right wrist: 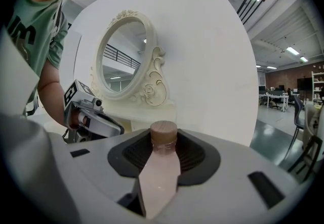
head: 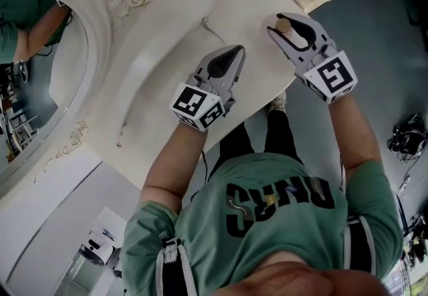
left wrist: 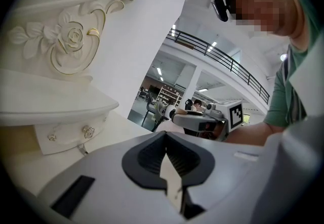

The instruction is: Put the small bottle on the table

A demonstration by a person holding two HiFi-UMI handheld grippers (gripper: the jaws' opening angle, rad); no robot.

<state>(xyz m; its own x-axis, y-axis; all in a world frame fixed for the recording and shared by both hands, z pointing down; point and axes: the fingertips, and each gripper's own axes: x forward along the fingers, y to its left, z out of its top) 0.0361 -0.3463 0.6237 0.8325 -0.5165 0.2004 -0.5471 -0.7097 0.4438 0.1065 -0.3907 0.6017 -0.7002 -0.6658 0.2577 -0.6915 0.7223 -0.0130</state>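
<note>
White and carved with roses, a dressing table [head: 167, 27] fills the scene, with an oval mirror [right wrist: 124, 58] standing at its back. A person in a green shirt [head: 267, 234] leans over its front edge with a gripper in each hand.

Clamped in the right gripper [head: 287, 21] is the bottle [right wrist: 161, 172]. It is slim, with a pale pink body and a round brown cap [right wrist: 164, 132]. Its long axis runs along the jaws, cap forward and away from the hand, pointing toward the mirror. The body lies in the gap between the two dark ribbed pads, which press on it from either side. The neck and cap stand just at the jaw tips. From above, the bottle hangs over the table's front right part; whether it touches the tabletop I cannot tell.

Beside it, the left gripper [head: 234, 54] is over the table's front edge. Its jaws are brought together at the tips, with only a thin wedge of gap behind them, and they hold nothing.

Each gripper carries a cube with black-and-white square markers. The shirt bears large dark letters, upside down from above, that I cannot read for certain.
</note>
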